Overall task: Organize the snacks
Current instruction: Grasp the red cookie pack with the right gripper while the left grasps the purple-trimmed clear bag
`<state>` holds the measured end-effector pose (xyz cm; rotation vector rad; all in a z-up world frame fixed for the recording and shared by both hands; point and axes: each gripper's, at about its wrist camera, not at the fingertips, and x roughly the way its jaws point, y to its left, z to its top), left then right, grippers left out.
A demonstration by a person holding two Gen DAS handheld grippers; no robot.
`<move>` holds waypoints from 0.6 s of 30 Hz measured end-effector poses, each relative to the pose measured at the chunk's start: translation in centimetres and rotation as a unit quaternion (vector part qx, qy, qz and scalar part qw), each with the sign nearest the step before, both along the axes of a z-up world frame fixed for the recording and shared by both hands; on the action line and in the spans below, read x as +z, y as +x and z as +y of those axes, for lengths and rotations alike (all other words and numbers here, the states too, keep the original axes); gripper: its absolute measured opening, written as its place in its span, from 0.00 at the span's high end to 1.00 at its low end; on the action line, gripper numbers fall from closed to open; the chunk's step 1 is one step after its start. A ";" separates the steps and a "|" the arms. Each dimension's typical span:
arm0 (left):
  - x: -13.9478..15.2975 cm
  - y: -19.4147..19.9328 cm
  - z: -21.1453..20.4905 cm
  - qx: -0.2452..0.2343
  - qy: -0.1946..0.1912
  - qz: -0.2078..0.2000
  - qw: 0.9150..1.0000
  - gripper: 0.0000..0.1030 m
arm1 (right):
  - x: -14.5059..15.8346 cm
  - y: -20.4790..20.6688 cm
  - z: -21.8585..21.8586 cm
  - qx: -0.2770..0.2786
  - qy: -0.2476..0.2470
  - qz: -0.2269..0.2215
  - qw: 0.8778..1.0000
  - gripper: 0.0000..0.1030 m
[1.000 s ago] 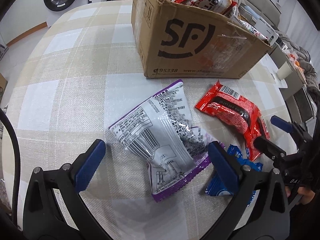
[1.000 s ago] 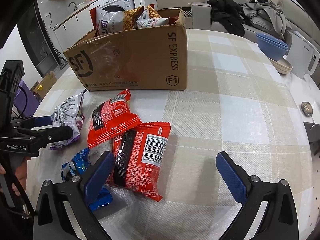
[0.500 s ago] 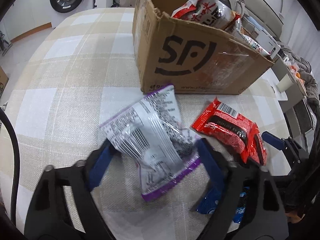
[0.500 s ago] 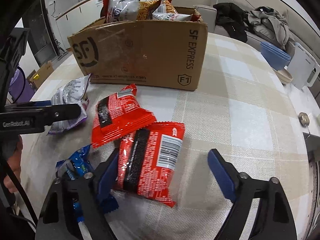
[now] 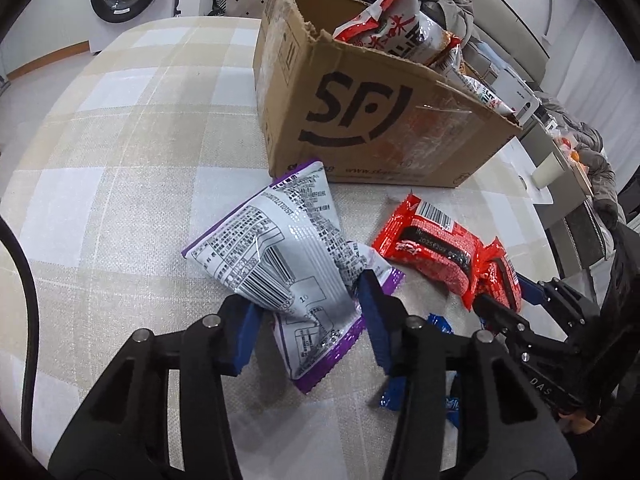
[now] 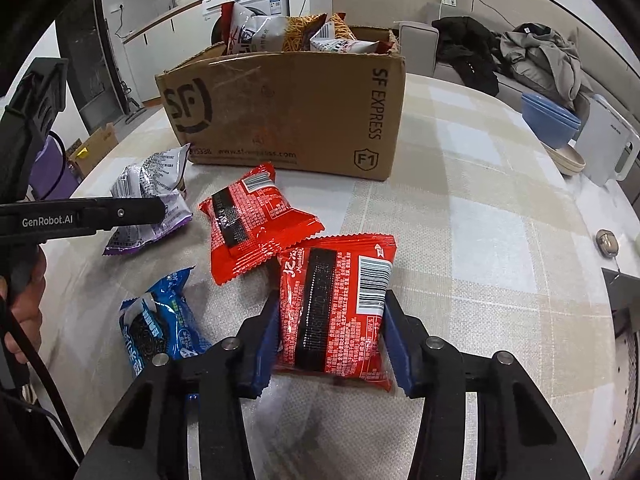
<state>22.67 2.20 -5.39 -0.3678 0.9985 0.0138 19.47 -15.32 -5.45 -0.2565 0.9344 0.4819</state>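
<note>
Checked desk (image 5: 120, 128) fills both views; cardboard box (image 6: 288, 116) sits at upper centre, already stuffed with snack bags poking over its rim. Loose on the desk below it: purple-and-silver bag (image 5: 288, 264) at centre of the left wrist view, two red packets, one blue cookie pack (image 6: 160, 320) at lower left of the right wrist view. Change since a second ago: both tools went from wide apart to closed in. Left hand-held gripper (image 5: 308, 316) is closing, pads pressing the crumpled lower end of the purple-and-silver bag, whose top edge now tips up toward the box. Right hand-held gripper (image 6: 328, 336) has closed onto the near red packet (image 6: 336, 300), pads on both its sides. Far red packet (image 6: 252, 224) lies untouched, overlapping it. Judgement: two grasps made at once, lift into the box likely next; two items left after that.
</note>
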 end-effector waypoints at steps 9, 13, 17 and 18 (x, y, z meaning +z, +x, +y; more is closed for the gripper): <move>0.4 0.0 2.2 0.040 -0.036 0.016 0.998 0.28 | -0.2 0.0 0.1 0.003 0.004 -0.001 1.000 0.54; 0.2 1.1 3.0 0.065 -0.051 0.031 0.996 0.25 | -0.2 0.0 0.0 0.006 0.007 -0.001 1.000 0.54; 0.2 2.0 2.9 0.074 -0.029 0.037 0.996 0.25 | -0.2 0.0 0.0 0.007 0.007 -0.002 1.000 0.54; 0.2 2.1 2.7 0.073 -0.016 0.038 0.996 0.28 | -0.2 0.0 0.0 0.008 0.007 -0.002 1.000 0.54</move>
